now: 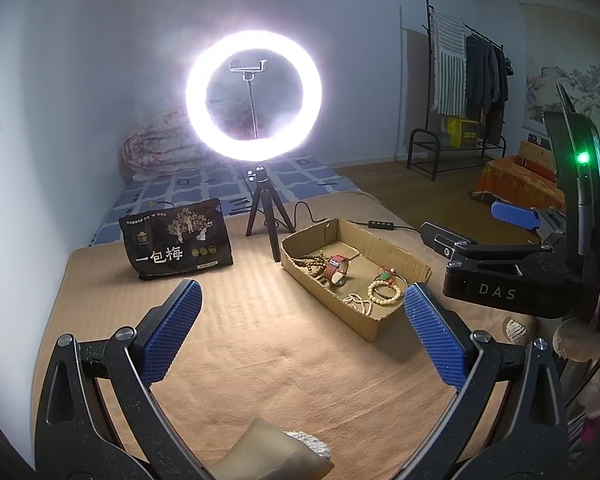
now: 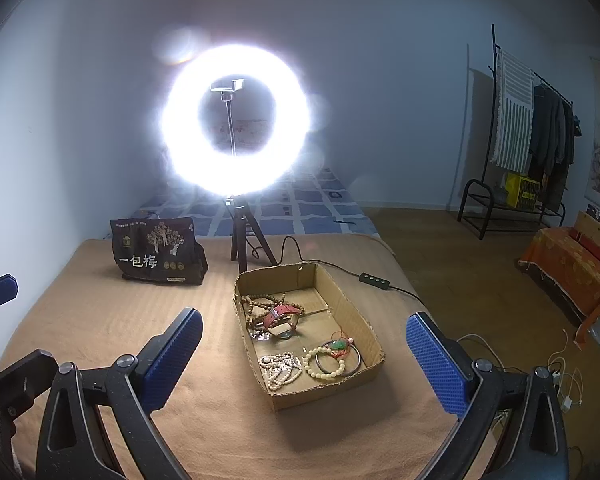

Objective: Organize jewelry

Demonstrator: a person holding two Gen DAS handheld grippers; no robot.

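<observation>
Jewelry (image 2: 296,332) sits in cardboard tray (image 2: 342,300), just ahead of right gripper (image 2: 304,344). Both claws spread apart, empty; left gripper (image 1: 302,320) alongside. Approach vertically, pinch one bracelet w/o snagging strands.

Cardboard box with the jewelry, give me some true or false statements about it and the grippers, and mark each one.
1. The red-strapped watch lies inside the cardboard box. True.
2. The left gripper holds a bracelet. False: open, empty.
3. The cream bead bracelet lies on the blanket. False: it is in the box.
4. The right gripper is open. True.
5. The ring light is off. False: it glows.
</observation>
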